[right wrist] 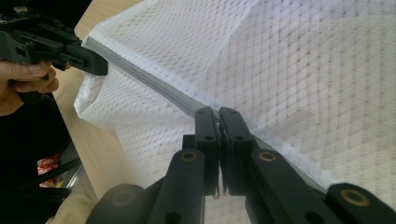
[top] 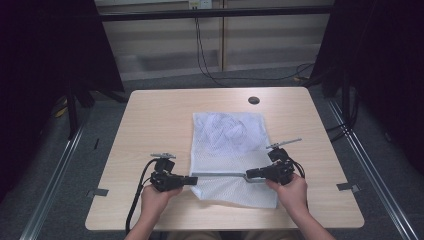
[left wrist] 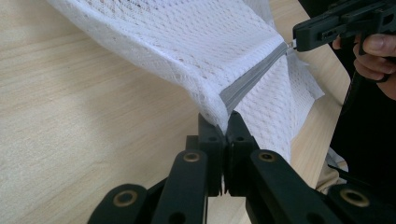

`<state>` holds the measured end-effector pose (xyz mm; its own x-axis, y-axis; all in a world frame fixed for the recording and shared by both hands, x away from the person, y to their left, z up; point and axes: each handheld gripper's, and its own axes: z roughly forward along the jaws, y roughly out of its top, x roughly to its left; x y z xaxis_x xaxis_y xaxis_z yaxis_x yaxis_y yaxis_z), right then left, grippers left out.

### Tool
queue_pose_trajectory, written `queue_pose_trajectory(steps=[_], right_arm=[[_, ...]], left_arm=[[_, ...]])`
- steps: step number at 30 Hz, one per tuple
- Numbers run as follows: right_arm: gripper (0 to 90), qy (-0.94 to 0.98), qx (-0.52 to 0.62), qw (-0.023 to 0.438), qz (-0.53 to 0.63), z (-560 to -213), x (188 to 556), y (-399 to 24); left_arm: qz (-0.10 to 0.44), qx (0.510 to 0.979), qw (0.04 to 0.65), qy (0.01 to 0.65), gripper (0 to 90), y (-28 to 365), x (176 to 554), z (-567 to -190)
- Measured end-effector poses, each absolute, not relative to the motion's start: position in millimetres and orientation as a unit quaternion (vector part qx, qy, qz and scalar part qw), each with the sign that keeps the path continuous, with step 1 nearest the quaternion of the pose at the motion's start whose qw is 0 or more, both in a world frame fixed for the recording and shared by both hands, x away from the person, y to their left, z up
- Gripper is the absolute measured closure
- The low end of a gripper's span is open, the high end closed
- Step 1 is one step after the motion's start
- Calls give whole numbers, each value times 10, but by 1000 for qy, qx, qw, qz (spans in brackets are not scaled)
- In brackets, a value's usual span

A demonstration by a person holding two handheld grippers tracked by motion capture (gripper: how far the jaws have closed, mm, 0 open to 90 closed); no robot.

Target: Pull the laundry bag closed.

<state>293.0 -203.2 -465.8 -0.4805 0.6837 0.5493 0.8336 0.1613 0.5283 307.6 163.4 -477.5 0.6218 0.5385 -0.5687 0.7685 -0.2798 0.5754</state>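
A white mesh bag (top: 227, 140) lies on the wooden table (top: 160, 115), its grey zipper (top: 220, 174) running across near the front edge. My left gripper (top: 194, 179) is shut on the zipper's left end. In the left gripper view, its jaws (left wrist: 226, 122) pinch the bag's (left wrist: 187, 42) seam where the zipper (left wrist: 254, 74) begins. My right gripper (top: 248, 174) is shut on the zipper's right end. The right gripper view has those jaws (right wrist: 218, 114) closed on the zipper (right wrist: 149, 77) against the mesh (right wrist: 317, 70). The zipper is lifted taut between both grippers.
A round dark hole (top: 254, 100) sits in the table near its far edge. Black cables (top: 205, 65) hang down behind the table. Dark curtains and metal rails flank both sides. Bare tabletop lies left and right of the bag.
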Motion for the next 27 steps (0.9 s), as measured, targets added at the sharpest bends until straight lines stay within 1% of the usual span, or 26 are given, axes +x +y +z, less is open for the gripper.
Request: queue_pose_trajectory(steps=[12, 27], right_arm=[[869, -754, -508, 84, -408, -4645, 2905, -2176], [869, -759, -508, 73, -400, -4628, 2888, -2201]], left_arm=[[-133, 789, 433, 415, 884, 1624, 3081, -4779], [-135, 787, 435, 417, 884, 1629, 3086, -4778]])
